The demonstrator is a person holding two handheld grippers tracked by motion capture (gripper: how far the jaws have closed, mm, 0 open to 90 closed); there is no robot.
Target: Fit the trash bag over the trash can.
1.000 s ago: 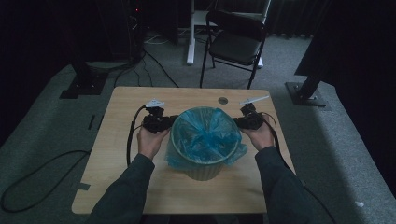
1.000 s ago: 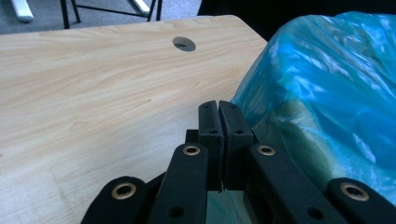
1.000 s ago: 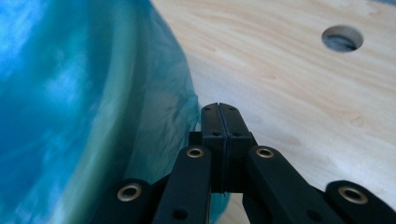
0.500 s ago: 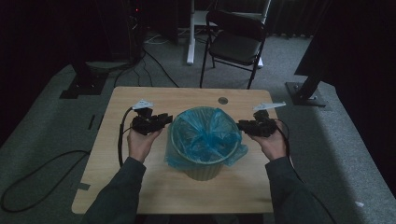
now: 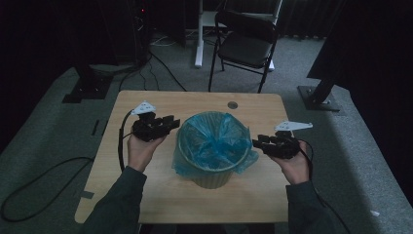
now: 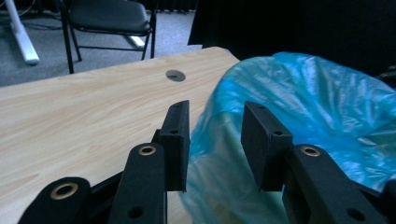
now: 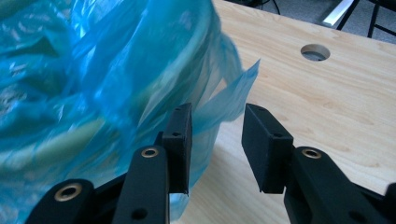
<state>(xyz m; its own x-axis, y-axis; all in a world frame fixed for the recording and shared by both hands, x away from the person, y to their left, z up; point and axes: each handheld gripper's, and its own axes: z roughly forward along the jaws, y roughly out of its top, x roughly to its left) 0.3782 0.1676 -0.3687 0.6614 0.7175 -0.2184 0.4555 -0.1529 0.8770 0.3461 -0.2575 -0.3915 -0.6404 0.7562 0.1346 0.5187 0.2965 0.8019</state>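
A round waste bin lined with a blue plastic bag stands at the middle of the wooden table. The bag's edge is folded down over the rim. My left gripper is held just left of the bin, open, with its jaws pointing at the bag and nothing between them. My right gripper hovers at the bin's right side, open too. In the right gripper view a loose flap of the bag hangs just ahead of the jaws, apart from them.
A round cable hole is cut in the table near its far edge. Beyond the table a black folding chair stands on the grey carpet. Cables run across the floor at the left.
Both grippers have drawn apart from the bin's rim. The left one moved out to the left, the right one out to the right and nearer the front edge.
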